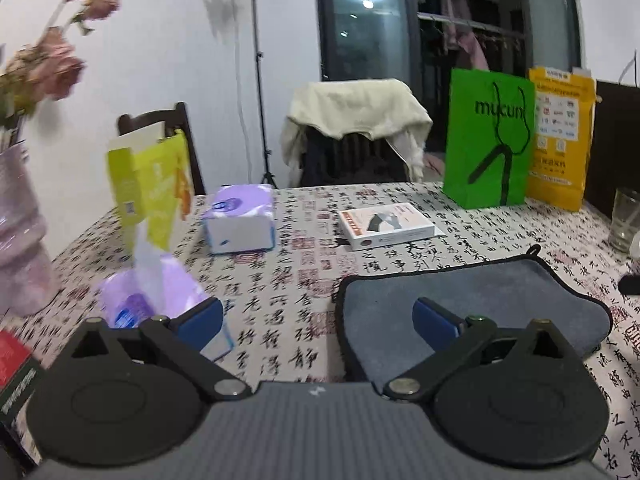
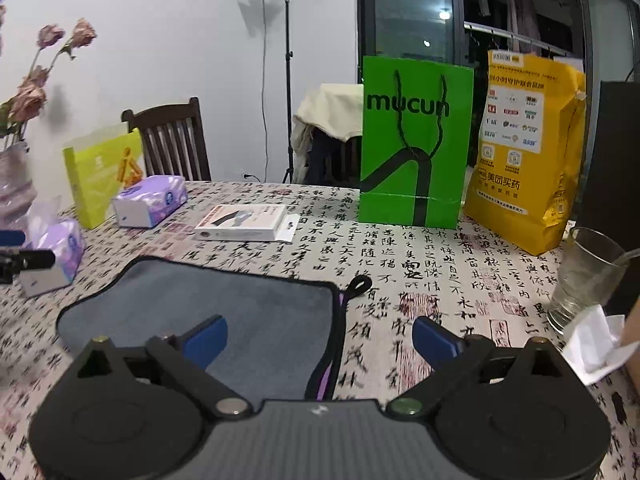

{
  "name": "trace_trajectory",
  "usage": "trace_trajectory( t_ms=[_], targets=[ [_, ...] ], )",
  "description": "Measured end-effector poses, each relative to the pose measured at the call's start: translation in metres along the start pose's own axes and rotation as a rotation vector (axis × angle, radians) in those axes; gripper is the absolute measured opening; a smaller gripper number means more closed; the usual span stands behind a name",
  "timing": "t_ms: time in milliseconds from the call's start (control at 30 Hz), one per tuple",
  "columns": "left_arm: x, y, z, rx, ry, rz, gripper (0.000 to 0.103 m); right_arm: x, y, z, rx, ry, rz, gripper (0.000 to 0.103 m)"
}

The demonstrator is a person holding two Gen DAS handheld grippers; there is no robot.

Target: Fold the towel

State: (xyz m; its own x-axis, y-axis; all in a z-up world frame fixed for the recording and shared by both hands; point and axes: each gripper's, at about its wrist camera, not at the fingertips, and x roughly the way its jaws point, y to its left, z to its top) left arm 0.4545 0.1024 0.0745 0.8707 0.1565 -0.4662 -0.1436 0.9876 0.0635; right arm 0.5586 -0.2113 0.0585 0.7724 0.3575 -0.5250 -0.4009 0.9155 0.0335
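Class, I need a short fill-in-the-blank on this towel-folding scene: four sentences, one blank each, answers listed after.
1. The towel is grey with a ____ edge.
2. Both the left gripper and the right gripper are ____.
3. The word on the green bag is ____.
4. The bag right of the green one is ____.

Answers: black; open; mucun; yellow

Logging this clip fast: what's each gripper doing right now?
Left gripper: open, holding nothing, at the towel's left edge.
Right gripper: open, holding nothing, over the towel's right edge.
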Motion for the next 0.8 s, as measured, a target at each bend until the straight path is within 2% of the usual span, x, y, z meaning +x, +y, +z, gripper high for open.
trace_trajectory(
  t_ms=[267,533,800],
  targets=[
    [-0.038,0.0,-0.021,0.019,-0.069,0.068,0.103,-0.033,0.018,-0.029,-0.017,-0.045,-0.006,0.1],
    [-0.066,-0.008,-0.047,0.01,-0.095,0.059,0.103,-0.056,0.023,-0.053,0.027,-0.073,-0.017,0.1],
    [-0.099,-0.011,-0.08,-0.017,-0.103,-0.004,0.103,-0.089,0.032,-0.081,0.032,-0.1,-0.037,0.101]
  ],
)
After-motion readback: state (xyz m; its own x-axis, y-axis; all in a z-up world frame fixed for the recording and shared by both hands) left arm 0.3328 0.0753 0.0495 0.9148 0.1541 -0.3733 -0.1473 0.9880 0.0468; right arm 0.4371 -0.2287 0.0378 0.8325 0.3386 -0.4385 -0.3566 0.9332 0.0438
